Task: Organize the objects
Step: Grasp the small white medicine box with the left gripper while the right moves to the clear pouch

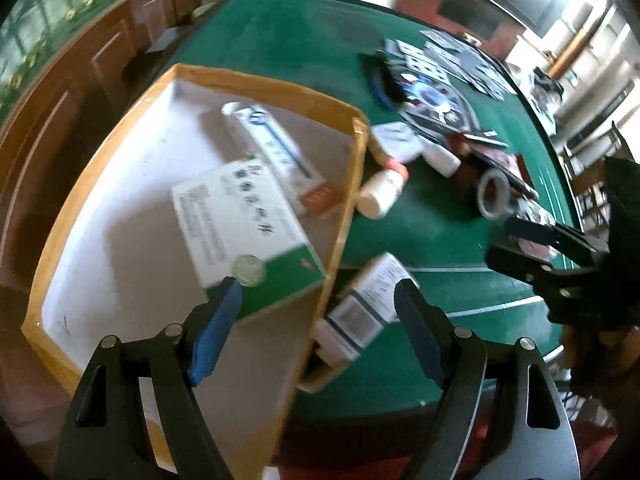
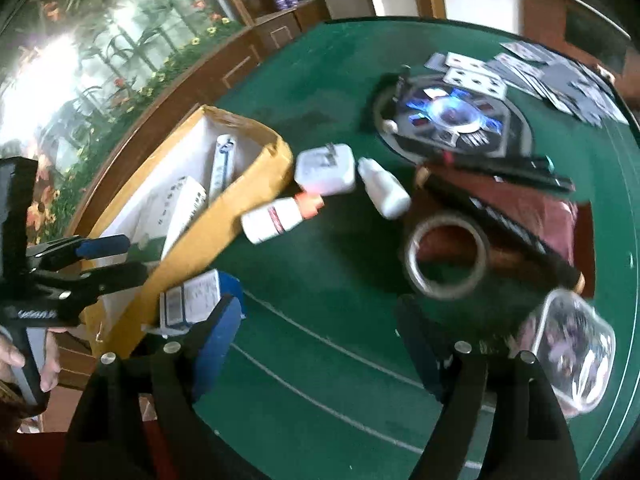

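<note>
We have two packets and a tube in the cardboard box (image 1: pixel 352 184) on the left. Our left tongs (image 1: pixel 318 328) gape empty over its wall. A small packet (image 2: pixel 190 300), bottles (image 2: pixel 276 218), plug (image 2: pixel 326 170) and tape roll (image 2: pixel 446 258) remain on the table (image 2: pixel 320 280). Our right tongs (image 2: pixel 318 340) hang open, holding nothing.

Both wrist views look steeply down, close over the green table (image 1: pixel 420 240). The left one sits above the cardboard box (image 1: pixel 348 184); the right sits beside it. Both share that box.
</note>
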`<state>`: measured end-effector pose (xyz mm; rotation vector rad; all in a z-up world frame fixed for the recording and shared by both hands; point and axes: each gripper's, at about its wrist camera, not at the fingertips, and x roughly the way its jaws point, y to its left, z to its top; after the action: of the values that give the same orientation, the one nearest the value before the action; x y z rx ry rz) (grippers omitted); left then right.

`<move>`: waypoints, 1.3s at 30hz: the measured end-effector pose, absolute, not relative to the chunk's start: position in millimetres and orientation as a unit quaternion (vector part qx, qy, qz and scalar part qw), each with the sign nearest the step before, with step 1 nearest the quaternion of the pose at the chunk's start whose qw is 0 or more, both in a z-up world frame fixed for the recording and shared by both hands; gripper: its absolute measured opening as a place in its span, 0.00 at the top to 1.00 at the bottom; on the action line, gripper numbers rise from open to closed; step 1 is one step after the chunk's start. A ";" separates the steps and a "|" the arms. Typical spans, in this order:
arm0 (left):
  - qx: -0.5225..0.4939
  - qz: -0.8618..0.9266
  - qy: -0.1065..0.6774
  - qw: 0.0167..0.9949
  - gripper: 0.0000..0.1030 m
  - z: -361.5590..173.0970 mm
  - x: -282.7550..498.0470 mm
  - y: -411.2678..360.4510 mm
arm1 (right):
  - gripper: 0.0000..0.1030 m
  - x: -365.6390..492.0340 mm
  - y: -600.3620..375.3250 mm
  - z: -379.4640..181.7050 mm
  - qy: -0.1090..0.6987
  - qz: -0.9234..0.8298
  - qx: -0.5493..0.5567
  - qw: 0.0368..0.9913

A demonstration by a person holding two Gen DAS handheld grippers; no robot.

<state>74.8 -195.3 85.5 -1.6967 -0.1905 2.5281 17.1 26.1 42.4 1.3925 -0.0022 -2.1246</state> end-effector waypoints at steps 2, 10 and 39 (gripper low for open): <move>-0.554 0.828 -0.059 0.055 0.23 88.3 75.5 -185.6 | 0.22 21.2 31.0 40.7 -0.003 -0.799 0.524 0.295; -0.564 0.818 0.014 0.110 0.23 82.9 72.5 -141.9 | 0.20 32.9 42.4 42.2 -0.002 -0.803 0.519 0.295; -0.612 0.778 0.025 0.139 0.64 30.3 65.1 -86.3 | 0.19 18.1 145.2 63.8 -0.004 -0.833 0.499 0.239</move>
<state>65.1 -86.3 30.3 -1.7688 0.0729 2.2491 18.1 145.2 63.8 1.3658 -0.0111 -2.2802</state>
